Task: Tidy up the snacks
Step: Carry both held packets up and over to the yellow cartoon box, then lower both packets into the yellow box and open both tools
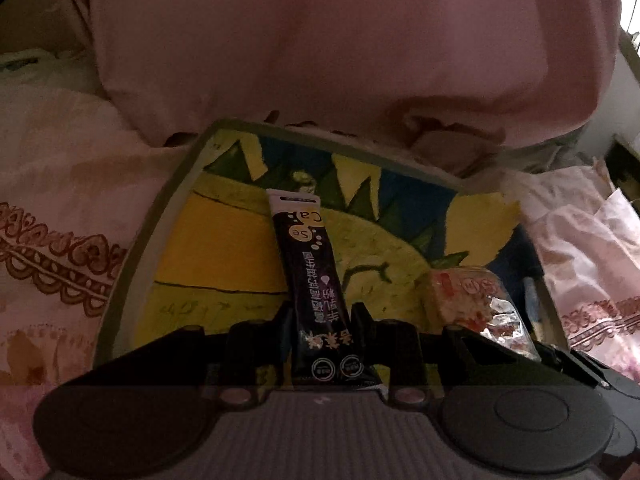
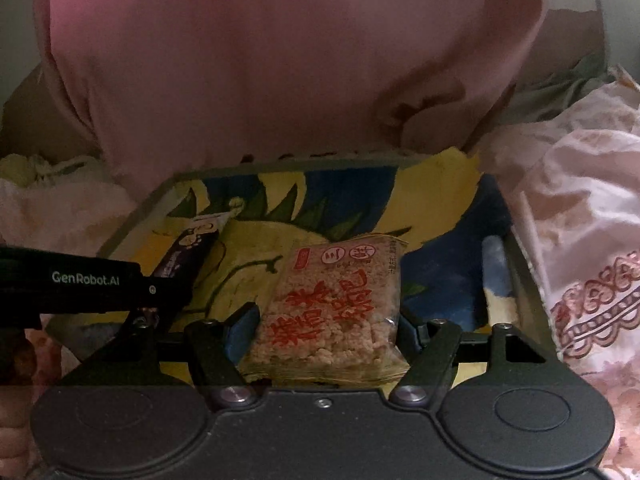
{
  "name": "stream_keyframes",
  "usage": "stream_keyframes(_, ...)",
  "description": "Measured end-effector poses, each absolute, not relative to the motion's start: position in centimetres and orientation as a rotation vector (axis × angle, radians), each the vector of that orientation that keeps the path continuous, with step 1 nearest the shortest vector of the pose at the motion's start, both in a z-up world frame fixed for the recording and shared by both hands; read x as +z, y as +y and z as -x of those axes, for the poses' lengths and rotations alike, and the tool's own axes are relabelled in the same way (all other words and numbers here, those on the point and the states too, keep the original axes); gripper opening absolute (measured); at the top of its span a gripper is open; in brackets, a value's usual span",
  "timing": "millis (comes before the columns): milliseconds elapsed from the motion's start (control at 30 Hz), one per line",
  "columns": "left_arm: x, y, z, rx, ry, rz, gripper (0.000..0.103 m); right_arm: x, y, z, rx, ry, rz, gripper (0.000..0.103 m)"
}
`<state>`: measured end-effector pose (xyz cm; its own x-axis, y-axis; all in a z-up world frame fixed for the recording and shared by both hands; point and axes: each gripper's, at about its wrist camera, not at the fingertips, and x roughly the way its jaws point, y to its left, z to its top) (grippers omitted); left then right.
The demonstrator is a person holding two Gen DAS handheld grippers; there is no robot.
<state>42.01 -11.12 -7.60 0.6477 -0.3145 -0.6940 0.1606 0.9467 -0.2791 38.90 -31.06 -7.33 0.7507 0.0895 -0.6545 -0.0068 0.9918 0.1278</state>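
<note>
We see the left gripper (image 1: 323, 316) clamped on a dark purple stick sachet (image 1: 310, 276), its fingers pressing the sachet's near end from both sides. The sachet extends forward over the tray (image 1: 132, 256), and the letters "Ca" and "Se" show in round bubbles near its white far end; the remaining print is Chinese and we do not read it.

The right gripper (image 2: 326, 320), set wider, clamps a clear packet of puffed rice cake (image 2: 332, 308) printed with large red Chinese characters. This packet also hangs over the tray, to the right of the sachet.

On the black arm at the left of the right wrist view we read "GenRobot.AI" (image 2: 86, 279).

The tray is grey-rimmed, with a yellow, blue and green painted liner (image 1: 224, 248). It sits on pink patterned bedding (image 1: 52, 216), with pink cloth (image 1: 280, 40) beyond its far rim.
</note>
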Motion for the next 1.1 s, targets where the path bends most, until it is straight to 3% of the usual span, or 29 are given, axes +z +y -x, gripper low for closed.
stream_keyframes(67, -7.7, -11.3, -42.1, -0.262, 0.836, 0.187, 0.035, -7.7, -30.9, -39.0, 0.05, 0.729, -0.122, 0.073)
stream_keyframes(200, -7.5, -11.2, -42.3, -0.246, 0.85, 0.181, 0.037, -7.6, -31.1, -39.0, 0.039, 0.721, -0.128, 0.087)
stream_keyframes(267, -7.2, -11.0, -42.4, -0.241, 0.853, 0.188, 0.053, -7.2, -31.3, -38.9, 0.03, 0.705, -0.134, 0.093)
stream_keyframes(400, -6.2, -10.4, -41.4, -0.233, 0.827, 0.193, 0.064, -6.1, -31.8, -38.3, 0.013, 0.676, -0.152, 0.102)
stream_keyframes(567, -4.0, -9.0, -38.7, -0.215, 0.749, 0.185, 0.084, -3.9, -31.7, -36.8, 0.015, 0.655, -0.141, 0.102)
stream_keyframes(767, -1.2, -6.7, -35.1, -0.174, 0.672, 0.191, 0.095, -0.7, -31.2, -33.9, 0.017, 0.607, -0.14, 0.102)
stream_keyframes(1100, 2.0, -4.5, -27.4, -0.131, 0.56, 0.151, 0.102, 3.6, -30.5, -27.6, 0.038, 0.515, -0.105, 0.103)
